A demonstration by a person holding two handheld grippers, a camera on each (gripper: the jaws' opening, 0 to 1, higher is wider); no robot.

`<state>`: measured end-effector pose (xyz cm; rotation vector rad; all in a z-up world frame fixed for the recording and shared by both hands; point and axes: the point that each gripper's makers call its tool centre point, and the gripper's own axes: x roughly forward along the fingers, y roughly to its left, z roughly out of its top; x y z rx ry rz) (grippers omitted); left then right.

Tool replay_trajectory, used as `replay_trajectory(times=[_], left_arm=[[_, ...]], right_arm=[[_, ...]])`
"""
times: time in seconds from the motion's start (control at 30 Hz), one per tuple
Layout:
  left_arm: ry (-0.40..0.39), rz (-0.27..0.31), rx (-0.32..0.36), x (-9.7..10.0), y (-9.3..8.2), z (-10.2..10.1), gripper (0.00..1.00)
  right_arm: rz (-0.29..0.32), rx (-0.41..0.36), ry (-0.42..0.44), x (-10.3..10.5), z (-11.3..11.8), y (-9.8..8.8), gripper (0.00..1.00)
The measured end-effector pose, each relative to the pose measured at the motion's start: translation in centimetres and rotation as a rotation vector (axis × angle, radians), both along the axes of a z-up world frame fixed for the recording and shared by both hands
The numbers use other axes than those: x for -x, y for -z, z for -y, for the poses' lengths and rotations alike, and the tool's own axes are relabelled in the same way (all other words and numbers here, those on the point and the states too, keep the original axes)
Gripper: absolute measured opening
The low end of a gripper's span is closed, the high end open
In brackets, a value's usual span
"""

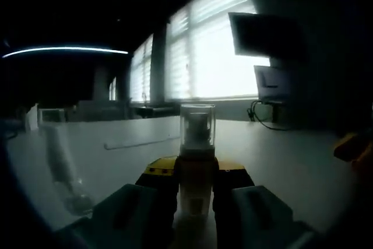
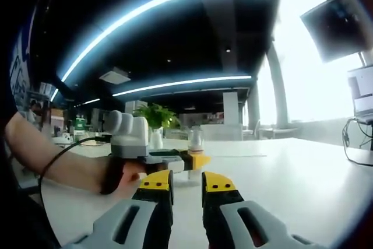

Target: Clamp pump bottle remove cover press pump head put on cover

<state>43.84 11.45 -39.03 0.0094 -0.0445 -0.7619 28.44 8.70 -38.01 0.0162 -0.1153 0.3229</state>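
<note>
Left gripper point(image 1: 197, 202) at bottom centre of left gripper view is clenched on pump bottle point(image 1: 197, 173), clear cover point(image 1: 197, 123) on top. Right gripper point(image 2: 186, 188), bottom centre of right gripper view, jaws parted, empty. Bottle likely light, slick plastic; take cover by its sides, gently.

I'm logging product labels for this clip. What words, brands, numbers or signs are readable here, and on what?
None can be read.
Pump bottle, clamped in the left gripper: no legible label; its clear cover is plain.
Wall screen: dark, no text.
Shelf items far off in the right gripper view: colored patches, too small and blurred to read.
Right gripper: dots on its yellow tips, no lettering.
</note>
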Motion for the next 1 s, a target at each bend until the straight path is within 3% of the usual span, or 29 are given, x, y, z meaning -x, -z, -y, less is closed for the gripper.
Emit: replay_trajectory(times=[0.6,0.77,1.0], left_arm=[[0.032,0.001,0.004,0.2,-0.2,-0.3,0.25],[0.078,0.037,-0.045,1.7,-0.1,0.0,0.25],[0.052,0.035,-0.038,1.7,-0.3,-0.8,0.28]], right_arm=[[-0.002,-0.003,0.0,0.0,0.0,-0.1,0.14],[-0.004,-0.001,0.0,-0.1,0.0,0.0,0.14],[-0.005,-0.001,0.001,-0.1,0.1,0.1,0.14]])
